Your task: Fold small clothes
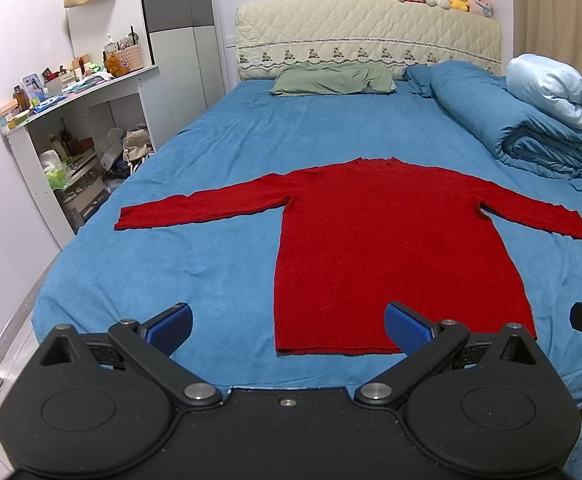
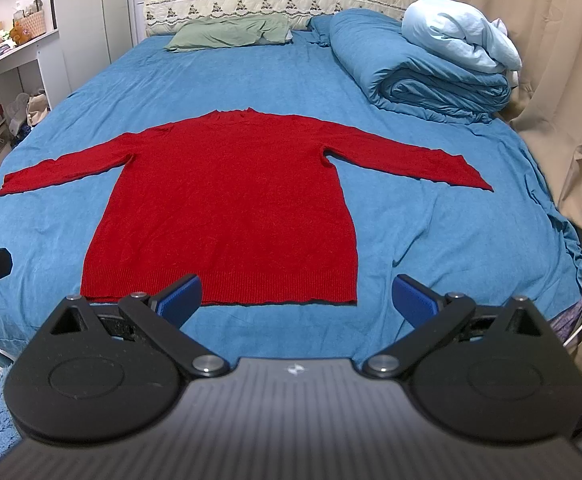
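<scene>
No fold has been made: the red sweater point(image 1: 391, 240) is spread flat ahead of both tongs, left tongs point(image 1: 287, 328) and right tongs point(image 2: 297, 300), held apart and empty.

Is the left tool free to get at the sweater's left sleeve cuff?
Probably yes: the left tool is open near the hem, and only bare blue sheet lies between it and the cuff.

Red knit sweater point(image 1: 375, 240) flat mid blue-sheeted bed point(image 1: 211, 152); rolled blue duvet point(image 1: 503, 120) behind-right, green pillow point(image 1: 331, 79) at headboard.
</scene>
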Action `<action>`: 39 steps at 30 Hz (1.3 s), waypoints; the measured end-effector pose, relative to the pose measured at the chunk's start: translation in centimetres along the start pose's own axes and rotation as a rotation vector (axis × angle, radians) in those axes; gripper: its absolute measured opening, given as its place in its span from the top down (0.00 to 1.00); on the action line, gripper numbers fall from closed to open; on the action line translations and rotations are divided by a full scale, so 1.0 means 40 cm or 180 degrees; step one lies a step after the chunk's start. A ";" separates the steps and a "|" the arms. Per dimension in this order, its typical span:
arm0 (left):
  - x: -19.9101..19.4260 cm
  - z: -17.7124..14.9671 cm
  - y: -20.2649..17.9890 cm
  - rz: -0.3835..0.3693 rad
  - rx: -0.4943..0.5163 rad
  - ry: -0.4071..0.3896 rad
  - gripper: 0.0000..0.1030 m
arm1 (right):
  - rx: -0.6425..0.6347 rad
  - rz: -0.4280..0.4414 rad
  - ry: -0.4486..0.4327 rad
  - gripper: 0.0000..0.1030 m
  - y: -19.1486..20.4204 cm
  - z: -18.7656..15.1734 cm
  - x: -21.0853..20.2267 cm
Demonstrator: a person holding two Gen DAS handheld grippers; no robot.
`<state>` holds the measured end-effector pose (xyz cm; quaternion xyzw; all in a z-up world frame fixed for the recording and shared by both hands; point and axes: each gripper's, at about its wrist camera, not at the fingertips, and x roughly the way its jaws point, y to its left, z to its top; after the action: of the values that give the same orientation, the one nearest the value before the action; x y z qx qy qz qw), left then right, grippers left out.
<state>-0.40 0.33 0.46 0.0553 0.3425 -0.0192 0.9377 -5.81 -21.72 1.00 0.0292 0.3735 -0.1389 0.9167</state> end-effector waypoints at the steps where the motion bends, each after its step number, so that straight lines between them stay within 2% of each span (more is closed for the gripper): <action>1: 0.000 0.000 -0.001 -0.0002 -0.0001 -0.0003 0.00 | 0.0000 0.0001 0.0000 0.00 0.000 0.000 0.000; 39: -0.015 0.015 -0.002 -0.0018 -0.0022 -0.0050 0.00 | 0.0007 0.0010 -0.0025 0.00 0.002 0.005 -0.018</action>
<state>-0.48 0.17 1.30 0.0508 0.3354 -0.0211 0.9405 -6.13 -21.50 1.64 0.0303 0.3697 -0.1379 0.9184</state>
